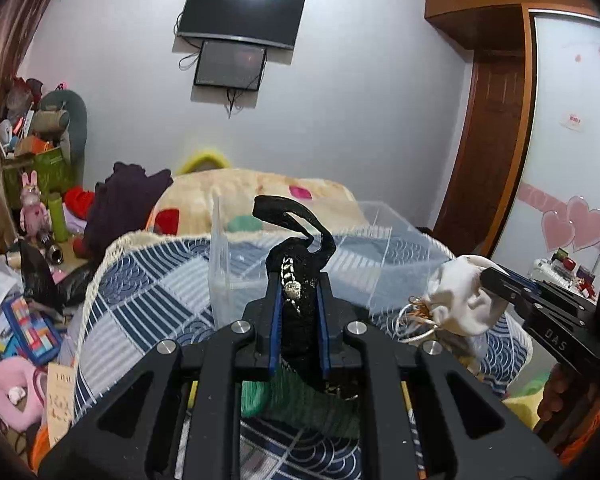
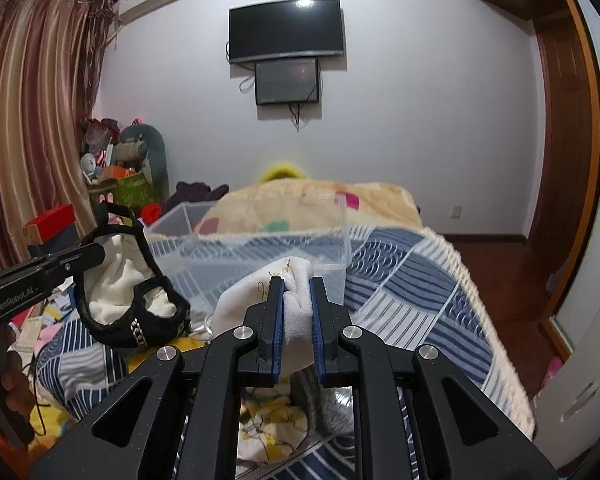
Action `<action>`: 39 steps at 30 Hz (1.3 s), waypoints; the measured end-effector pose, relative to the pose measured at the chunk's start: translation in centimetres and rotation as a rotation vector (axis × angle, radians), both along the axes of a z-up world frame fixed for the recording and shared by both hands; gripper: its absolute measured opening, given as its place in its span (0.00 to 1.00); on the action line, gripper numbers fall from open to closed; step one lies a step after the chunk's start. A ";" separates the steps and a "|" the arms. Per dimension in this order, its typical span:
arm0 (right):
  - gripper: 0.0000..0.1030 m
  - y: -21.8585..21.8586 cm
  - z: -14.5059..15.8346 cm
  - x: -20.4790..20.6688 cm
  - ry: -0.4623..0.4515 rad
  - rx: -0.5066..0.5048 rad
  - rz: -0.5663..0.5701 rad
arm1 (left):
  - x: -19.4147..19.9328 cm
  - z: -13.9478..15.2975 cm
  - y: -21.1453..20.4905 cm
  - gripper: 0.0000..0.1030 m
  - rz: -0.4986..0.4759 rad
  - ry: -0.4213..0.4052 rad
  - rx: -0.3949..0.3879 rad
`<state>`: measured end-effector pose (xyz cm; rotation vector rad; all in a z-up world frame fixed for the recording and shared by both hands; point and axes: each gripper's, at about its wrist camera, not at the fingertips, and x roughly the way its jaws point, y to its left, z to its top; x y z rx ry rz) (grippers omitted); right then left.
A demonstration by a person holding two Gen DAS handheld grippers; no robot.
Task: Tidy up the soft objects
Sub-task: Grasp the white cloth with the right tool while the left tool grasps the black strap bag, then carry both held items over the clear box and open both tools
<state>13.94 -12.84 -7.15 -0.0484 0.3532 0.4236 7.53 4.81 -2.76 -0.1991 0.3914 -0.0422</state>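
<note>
My left gripper [image 1: 299, 286] is shut on a black cap [image 1: 300, 276] with a silver chain trim, held above the bed; the cap also shows in the right wrist view [image 2: 140, 320], hanging at the left with white lining visible. My right gripper [image 2: 297, 288] is shut on a white cloth item [image 2: 268, 292], which shows in the left wrist view [image 1: 464, 300] at the right with gold rings hanging below it. A clear plastic bin [image 1: 300, 256] stands on the bed just beyond both grippers; it also shows in the right wrist view [image 2: 256, 252].
The bed has a blue-and-white patterned quilt [image 2: 412, 280] and a beige blanket [image 1: 260, 192] behind the bin. Green and yellow soft items [image 2: 268, 420] lie under the grippers. Clutter covers the floor at the left [image 1: 24, 320]. A wardrobe [image 1: 560, 140] stands at the right.
</note>
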 end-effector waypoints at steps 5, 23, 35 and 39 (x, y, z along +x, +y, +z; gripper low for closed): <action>0.11 -0.2 1.7 -0.1 -0.052 0.002 0.000 | 0.5 1.8 0.8 0.14 -0.005 -0.035 -0.008; 0.11 2.7 4.5 4.4 -0.115 0.002 -0.026 | 5.4 4.1 3.4 0.14 0.074 -0.099 -0.009; 0.11 5.6 0.7 7.6 0.008 -0.146 -0.006 | 10.3 -1.5 3.3 0.14 0.103 0.094 -0.011; 0.11 6.2 -0.3 7.9 0.048 -0.202 0.017 | 10.6 -2.6 2.7 0.14 0.079 0.132 -0.015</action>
